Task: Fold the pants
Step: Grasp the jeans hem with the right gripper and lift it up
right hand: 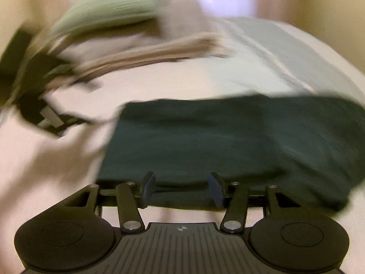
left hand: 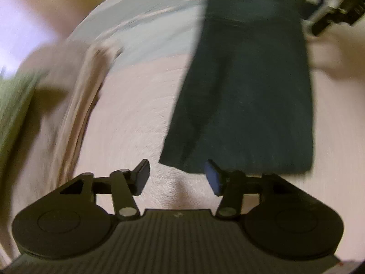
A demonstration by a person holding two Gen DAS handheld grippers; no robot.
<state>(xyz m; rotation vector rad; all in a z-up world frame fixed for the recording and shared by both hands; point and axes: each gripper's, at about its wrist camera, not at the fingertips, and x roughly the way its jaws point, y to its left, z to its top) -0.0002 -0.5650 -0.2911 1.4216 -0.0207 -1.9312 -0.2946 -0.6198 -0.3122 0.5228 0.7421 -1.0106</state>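
Note:
Dark teal pants (left hand: 246, 96) lie flat as a long folded strip on the pale bed cover. In the left wrist view my left gripper (left hand: 179, 178) is open at the strip's near end; its right pad sits at the cloth's edge and nothing is between the fingers. In the right wrist view the pants (right hand: 216, 137) stretch across the frame, and my right gripper (right hand: 182, 190) is open at their long near edge, with cloth showing between the pads. The right gripper (left hand: 337, 6) also shows at the top right of the left wrist view. Both views are motion-blurred.
A beige folded garment (right hand: 159, 50) and a green one (right hand: 109, 9) lie beyond the pants, beside a light blue sheet (right hand: 285, 57). The pale bed cover (left hand: 136, 114) spreads to the left of the pants. The left gripper's body (right hand: 45, 116) is at left in the right wrist view.

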